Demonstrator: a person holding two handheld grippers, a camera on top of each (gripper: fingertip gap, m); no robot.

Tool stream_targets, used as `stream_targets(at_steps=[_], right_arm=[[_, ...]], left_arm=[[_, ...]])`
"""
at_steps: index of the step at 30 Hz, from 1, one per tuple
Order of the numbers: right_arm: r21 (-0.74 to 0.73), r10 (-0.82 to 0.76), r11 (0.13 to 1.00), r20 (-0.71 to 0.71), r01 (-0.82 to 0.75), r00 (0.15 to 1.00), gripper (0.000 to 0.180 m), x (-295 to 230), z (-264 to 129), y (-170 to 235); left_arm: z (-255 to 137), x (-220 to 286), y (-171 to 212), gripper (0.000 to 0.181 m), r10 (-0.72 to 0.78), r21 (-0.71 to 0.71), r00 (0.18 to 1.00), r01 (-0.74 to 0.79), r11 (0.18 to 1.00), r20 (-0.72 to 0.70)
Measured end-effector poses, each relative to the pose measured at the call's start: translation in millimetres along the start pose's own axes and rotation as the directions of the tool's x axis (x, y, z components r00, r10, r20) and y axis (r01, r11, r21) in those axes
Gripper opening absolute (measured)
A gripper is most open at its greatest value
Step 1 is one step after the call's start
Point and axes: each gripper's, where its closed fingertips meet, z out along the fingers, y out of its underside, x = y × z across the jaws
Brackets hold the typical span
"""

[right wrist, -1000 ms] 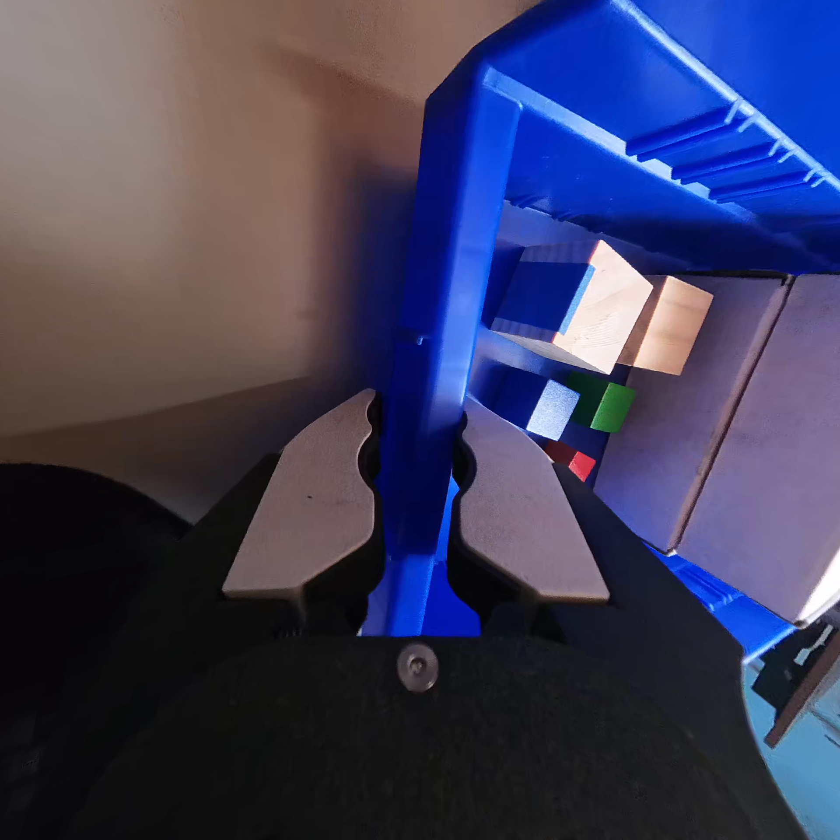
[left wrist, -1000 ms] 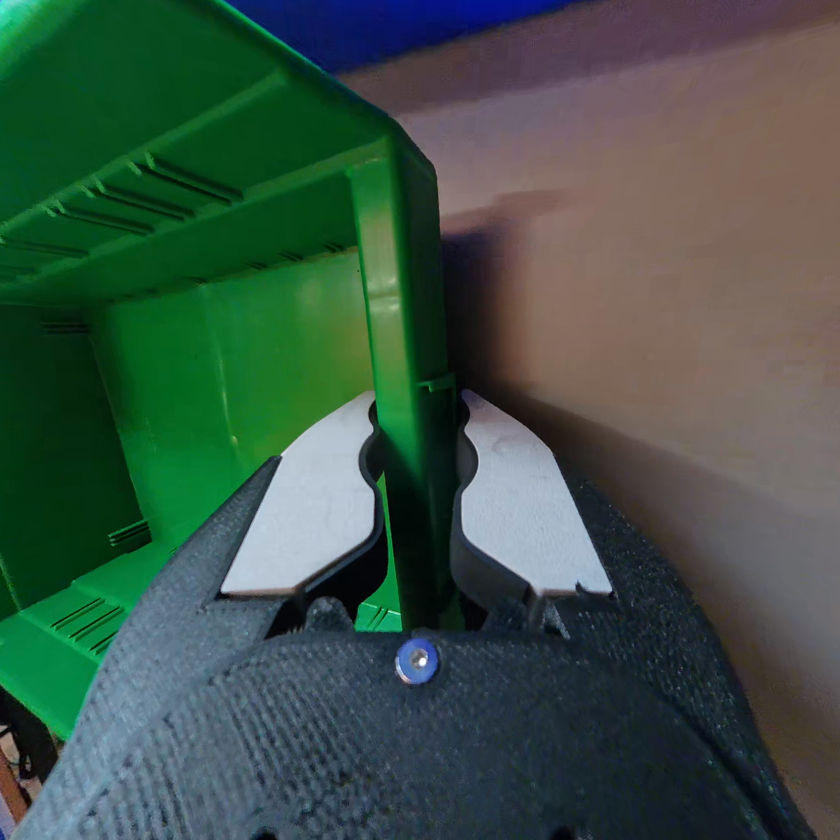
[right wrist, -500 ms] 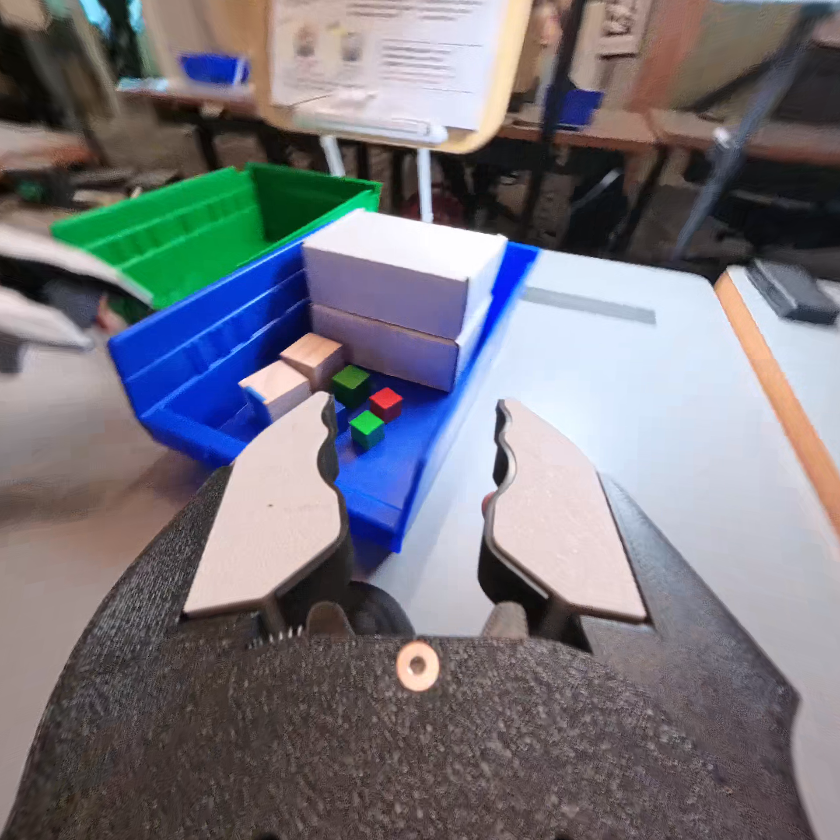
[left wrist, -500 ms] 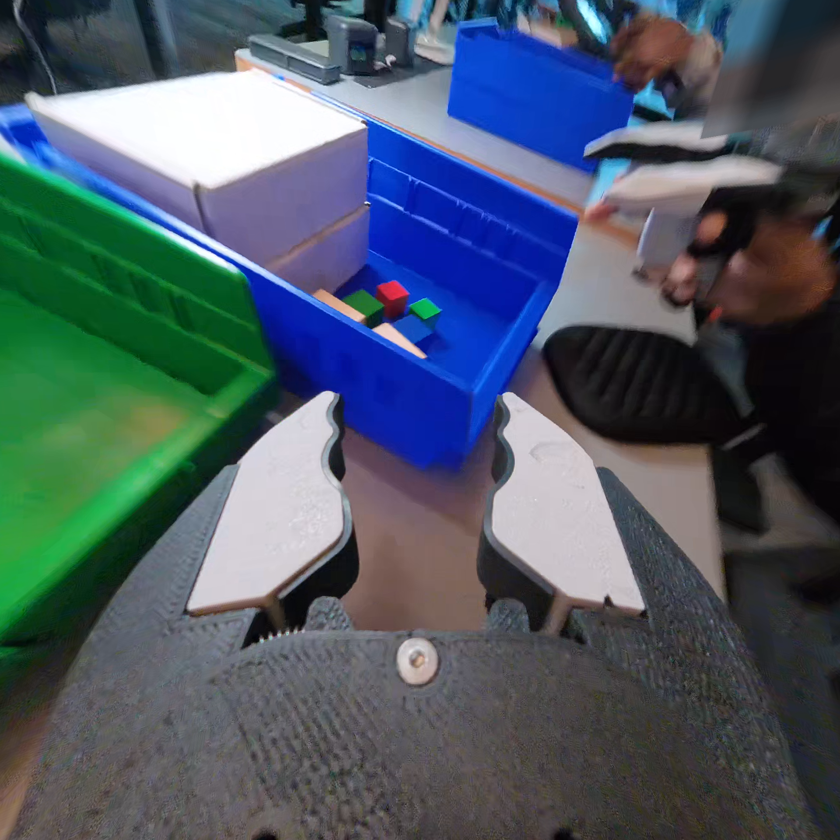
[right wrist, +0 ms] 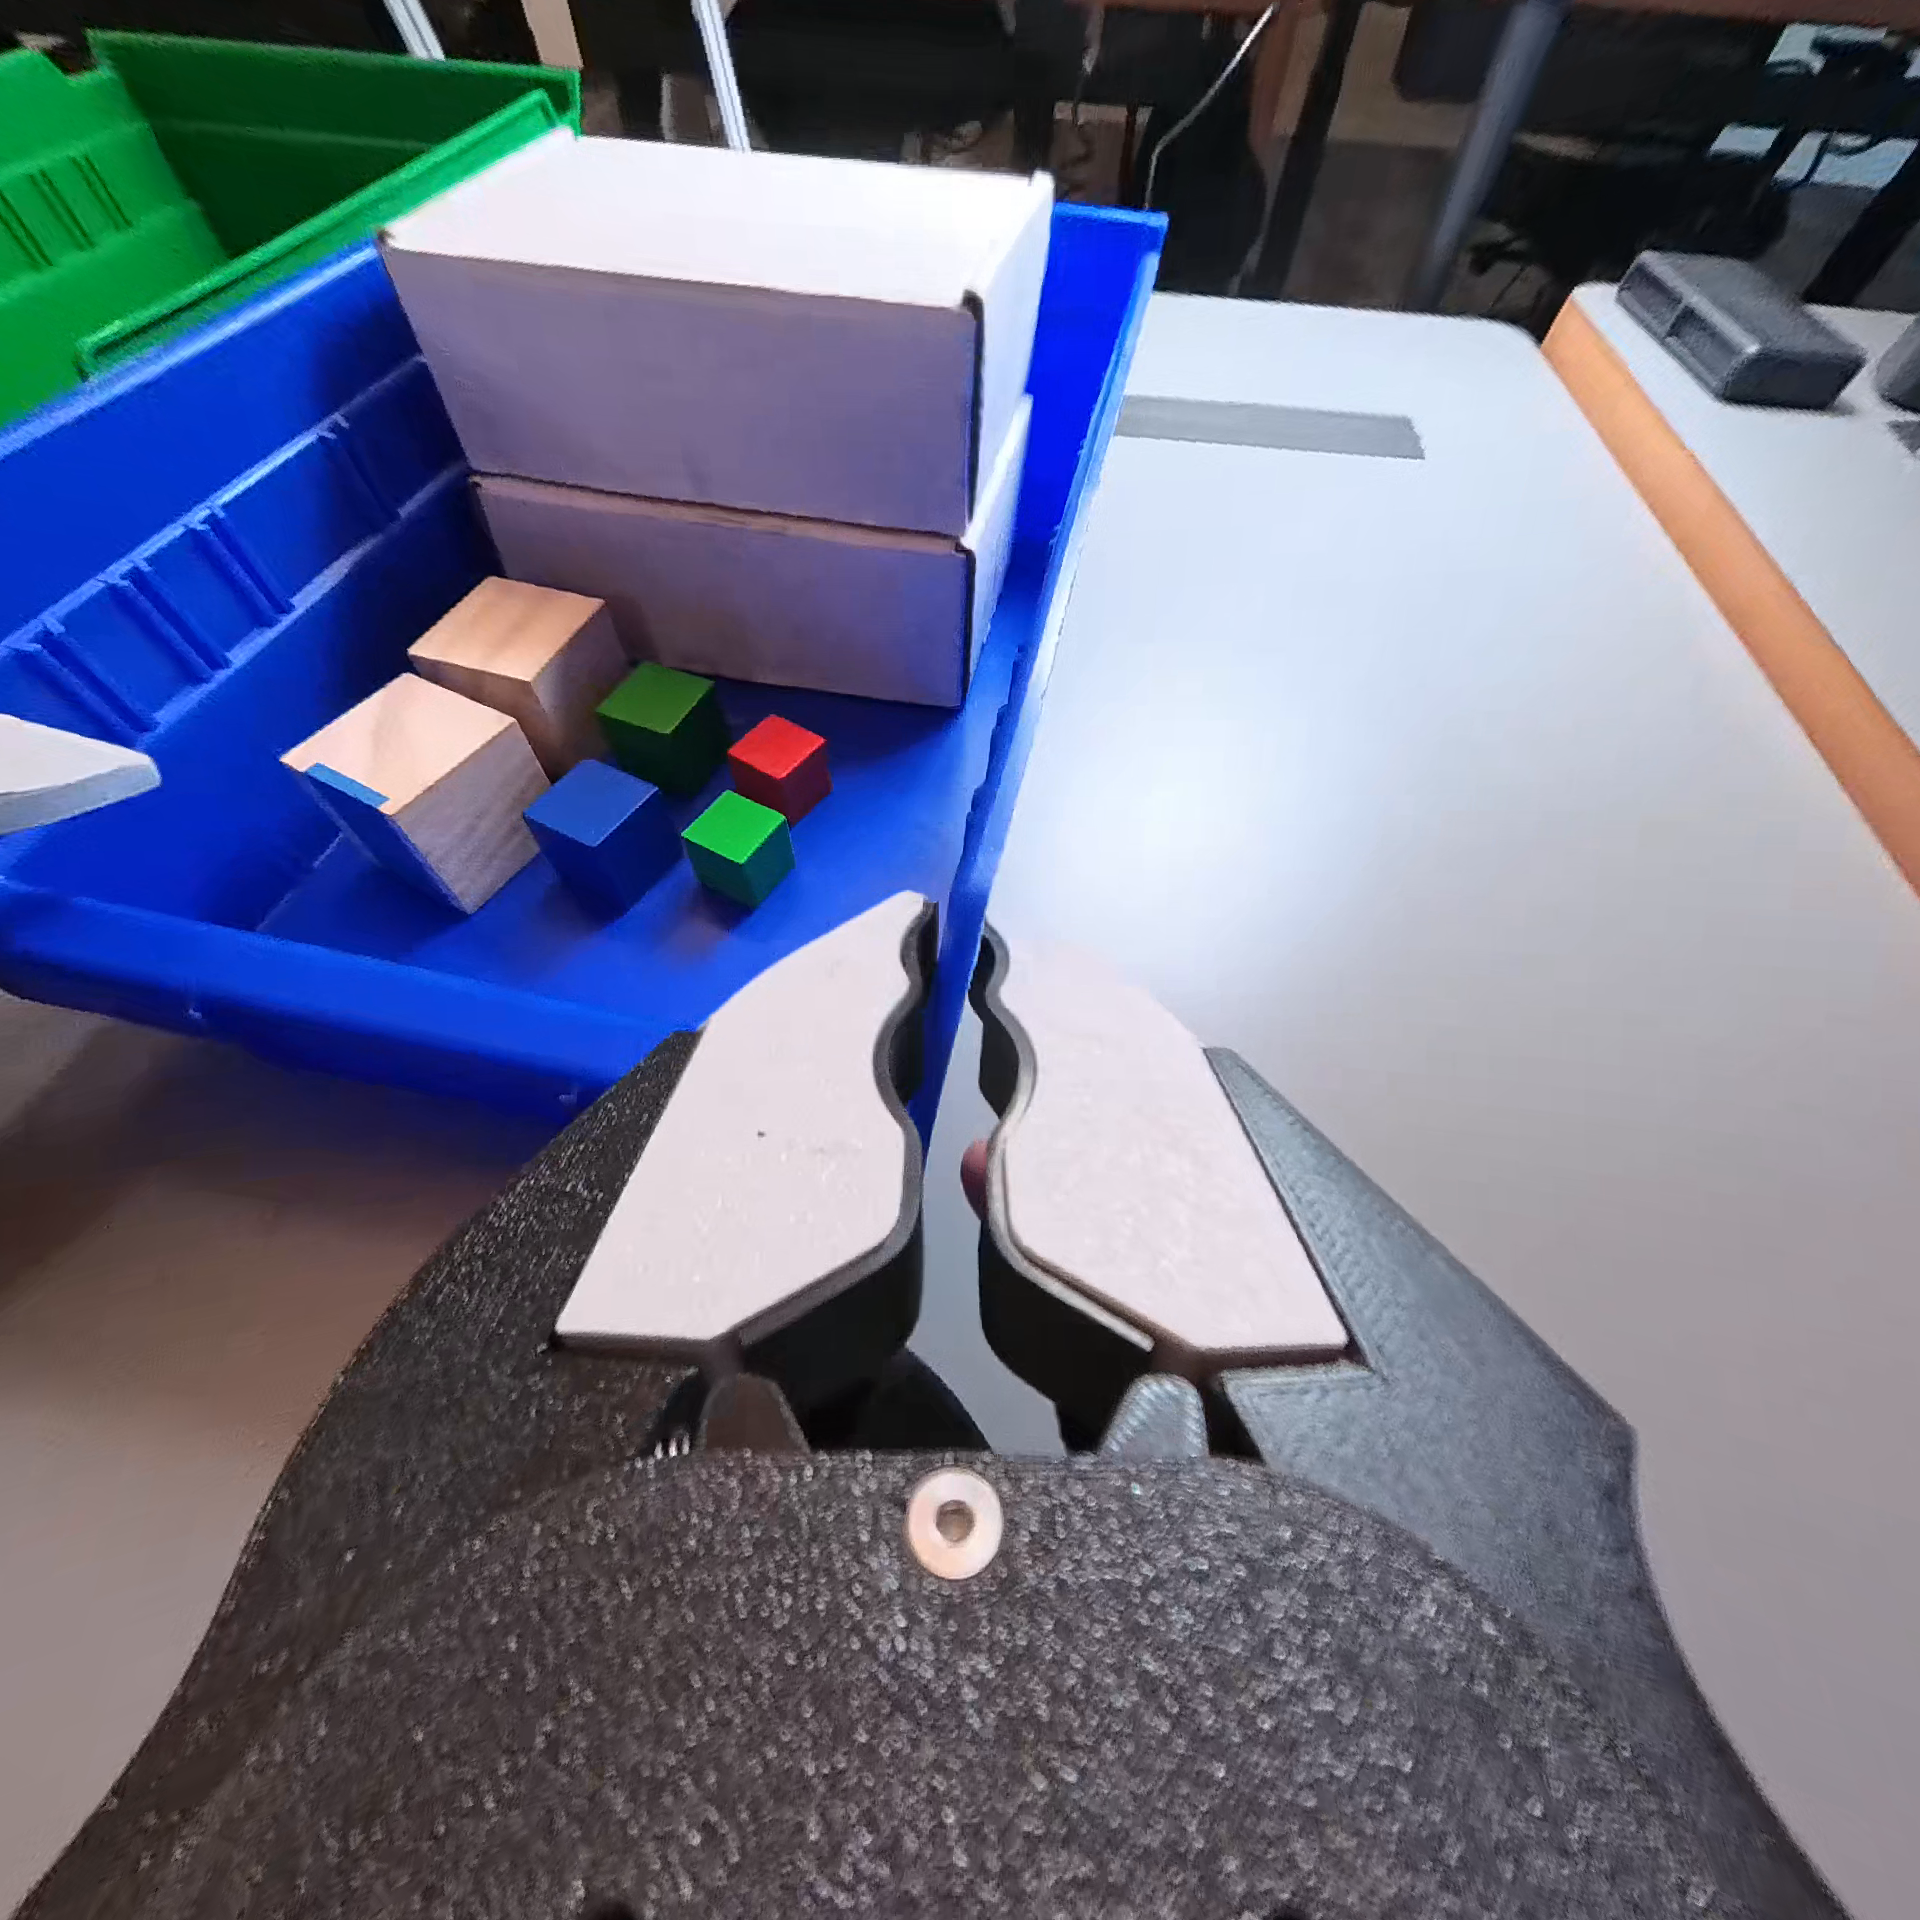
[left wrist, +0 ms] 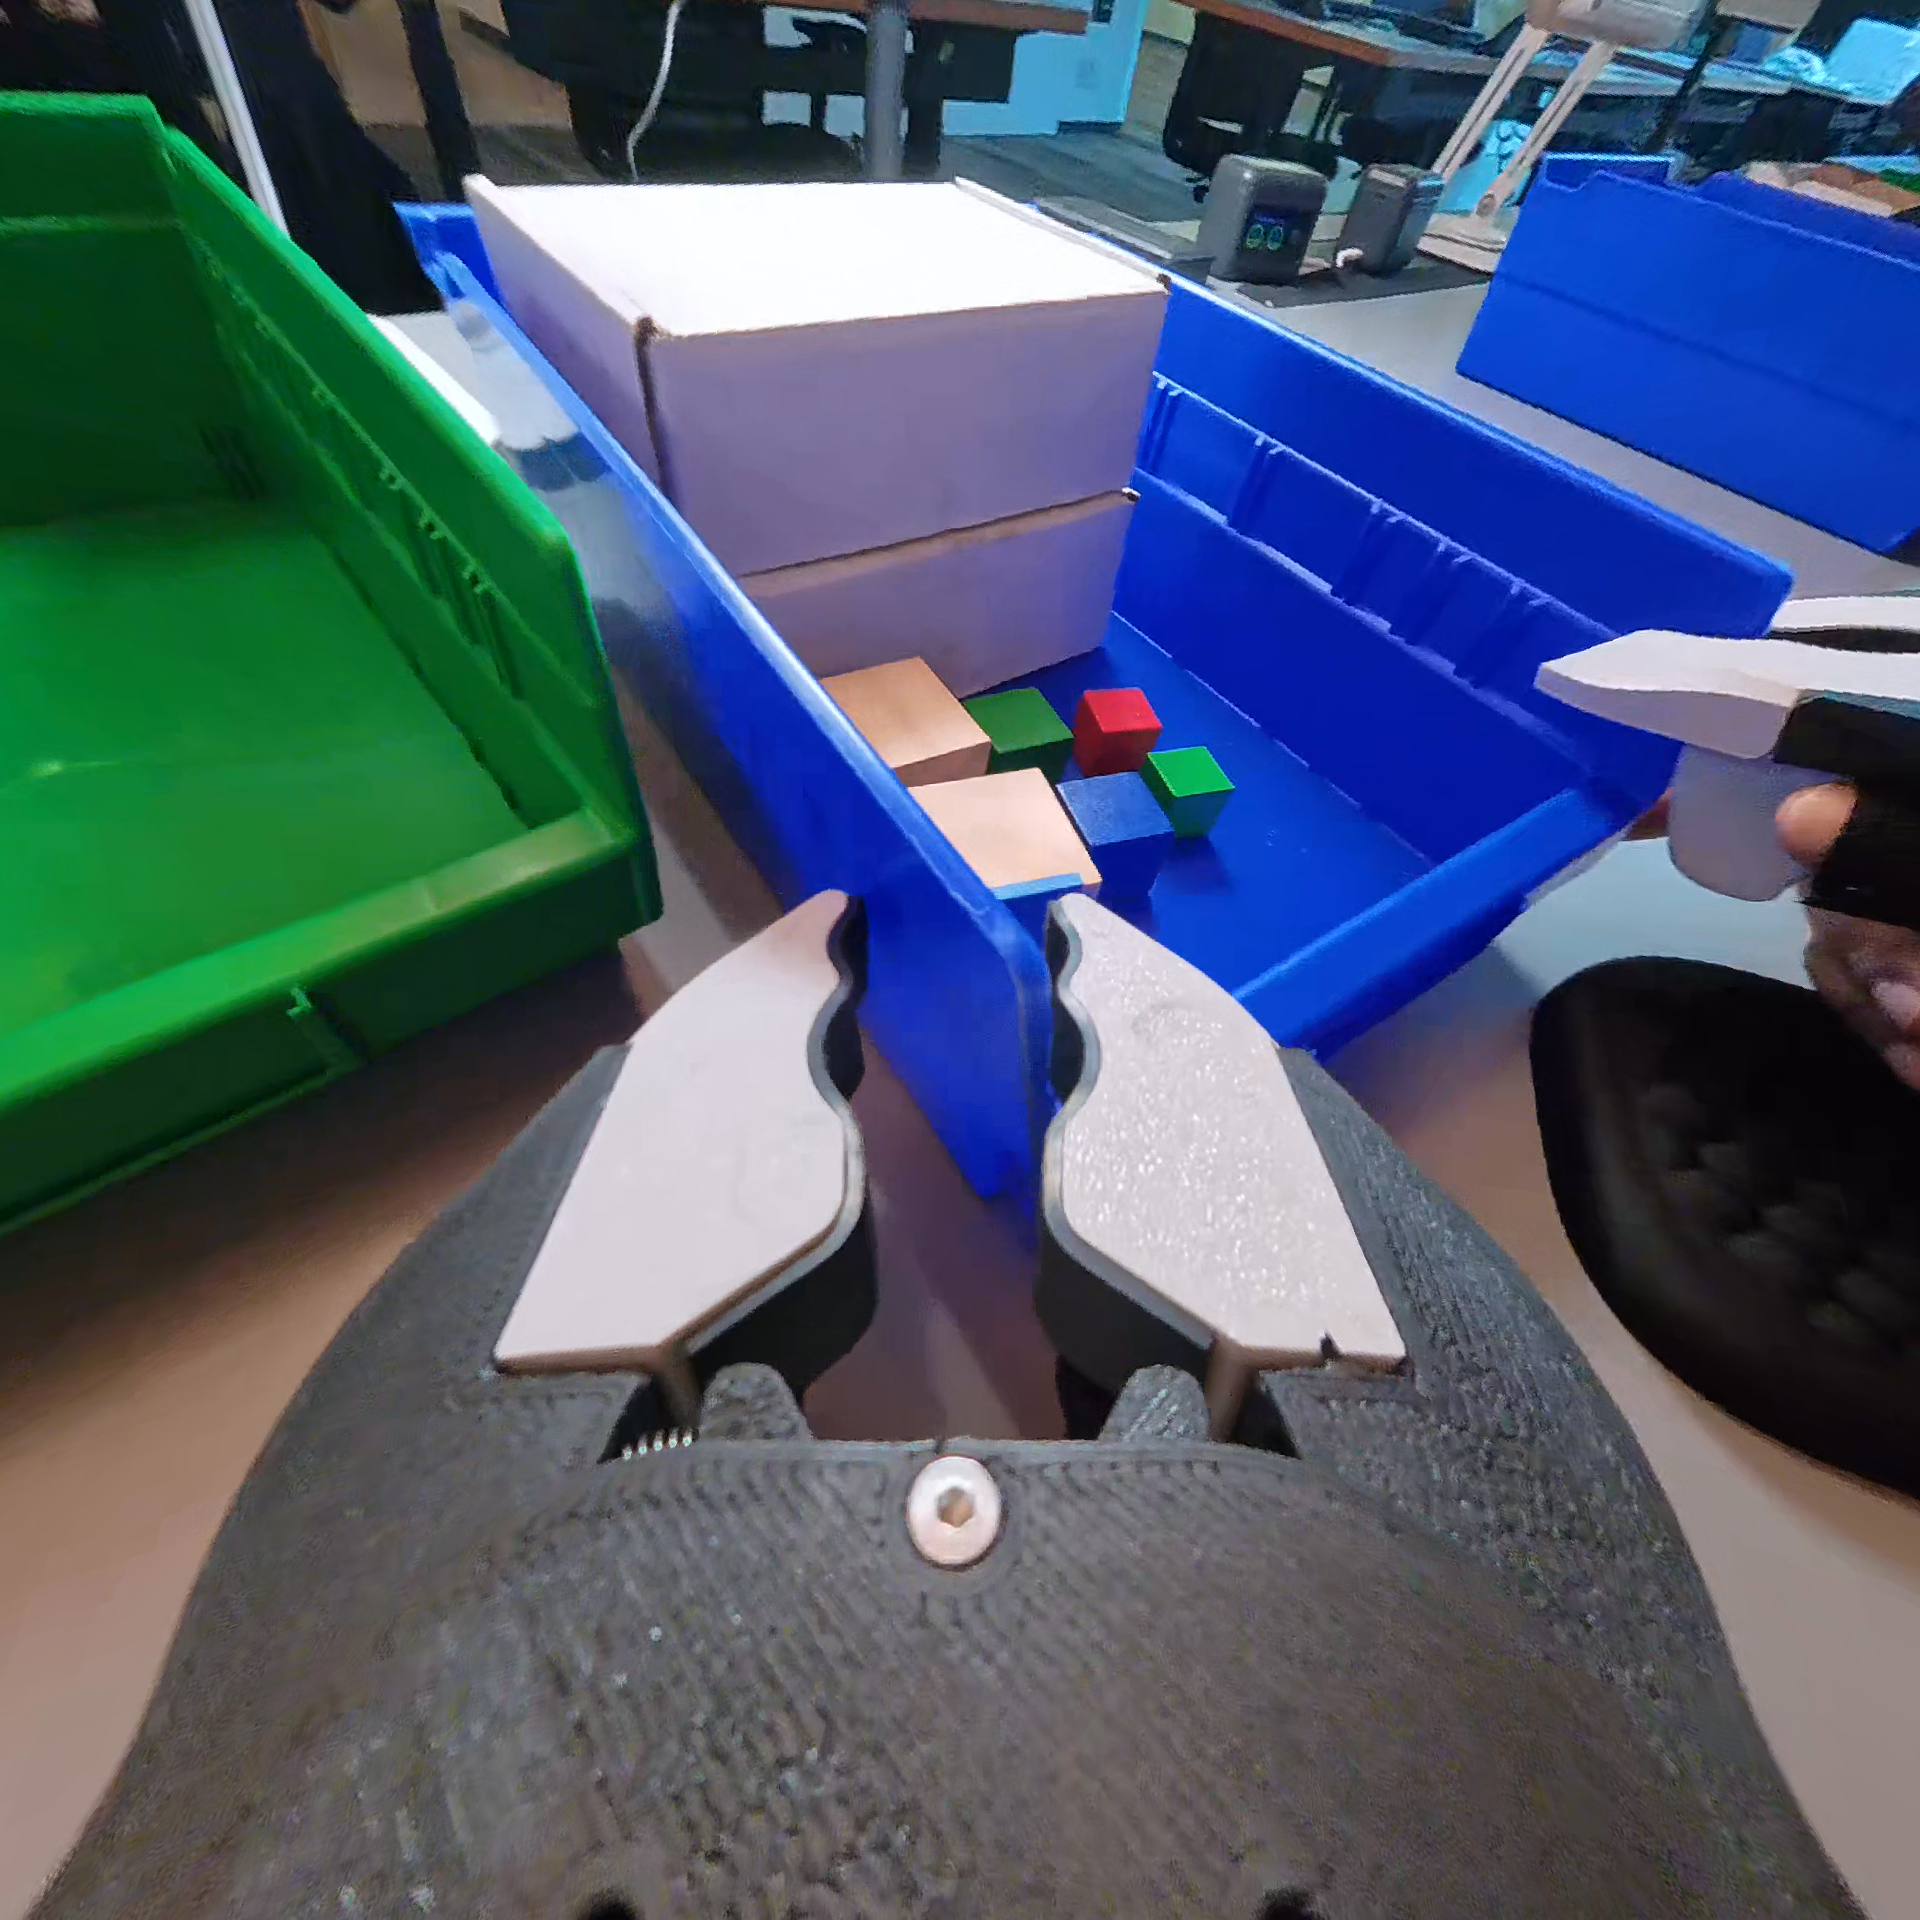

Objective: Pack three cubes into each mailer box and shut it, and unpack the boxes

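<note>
Two shut white mailer boxes (right wrist: 717,416) sit stacked at the blue bin's (right wrist: 208,416) far end; six cubes (right wrist: 665,790) lie loose near its front edge.

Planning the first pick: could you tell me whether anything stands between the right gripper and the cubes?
Only the bin: its side wall sits between the jaws of the right gripper. The cubes lie uncovered just inside, and the boxes sit behind them.

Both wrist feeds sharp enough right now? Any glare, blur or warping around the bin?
Left wrist view: blue bin sharp, glare along its near wall, right edge blurred, wide-angle bowing. Right wrist view: cubes crisp, soft sheen on the table, room behind dim.
</note>
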Motion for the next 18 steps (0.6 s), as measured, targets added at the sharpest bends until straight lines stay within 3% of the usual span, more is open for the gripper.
stream_targets(at_steps=[4,9,13,18], right_arm=[[0.085,-0.079,0.993,-0.091,0.086,0.993,0.004,1.4,-14.4,-13.8],[0.154,-0.039,0.987,-0.106,0.055,0.994,0.004,-1.4,-39.2,-36.9],[0.243,-0.068,0.966,-0.092,0.089,0.993,0.005,-17.9,-63.3,-85.3],[0.35,-0.129,0.931,0.034,0.109,0.991,0.008,-80.9,-70.6,-152.8]], left_arm=[[-5.5,2.4,-13.7,0.024,0.025,0.038,0.999,-0.026,0.999,0.023],[-26.5,11.1,-50.3,0.021,0.069,0.114,0.997,-0.071,0.991,0.02],[-61.7,6.9,-95.9,0.02,0.107,0.196,0.993,-0.115,0.974,0.054],[-128.9,-39.0,-143.9,0.017,0.075,0.279,0.985,-0.116,0.953,0.155]])
